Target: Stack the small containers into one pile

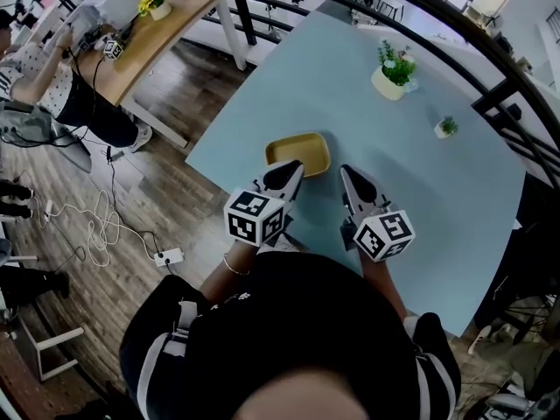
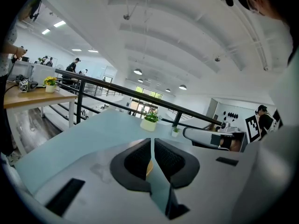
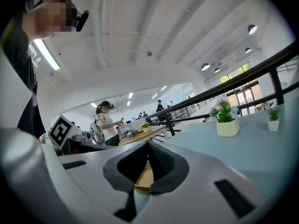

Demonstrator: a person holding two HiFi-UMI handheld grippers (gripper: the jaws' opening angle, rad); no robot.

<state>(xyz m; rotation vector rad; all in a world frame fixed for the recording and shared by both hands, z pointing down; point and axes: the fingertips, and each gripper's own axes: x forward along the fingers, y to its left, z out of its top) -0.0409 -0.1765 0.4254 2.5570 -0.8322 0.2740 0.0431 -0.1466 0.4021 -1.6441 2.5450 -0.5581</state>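
Yellow container point(image 1: 298, 152): shallow, rectangular with rounded corners, lying flat on the pale blue tabletop point(image 1: 350, 103) near your edge. Head view cannot settle whether it is one piece or several nested. Its near rim is partly covered by your left gripper point(image 1: 287, 175), whose tip overlaps the near-left corner. Whether it touches the rim cannot be told.

Your right gripper point(image 1: 350, 178) sits just right of the container, tip apart from it in head view.

Left gripper view: the dark, ribbed fingers point(image 2: 135, 164) are drawn nearly together, only a thin slit between them. A yellow sliver shows low in that slit, nothing more of the container. Right gripper view: the fingers point(image 3: 168, 164) meet at the tips, and a tan-yellow slab of the container shows through the gap beneath them, edges cut off.

Only the head view gives the container's full outline. The gripper views add a white-potted plant point(image 3: 227, 121) with small flowers farther across the tabletop. Head view also shows a smaller potted plant point(image 1: 445, 128) beyond it, well apart from the container.
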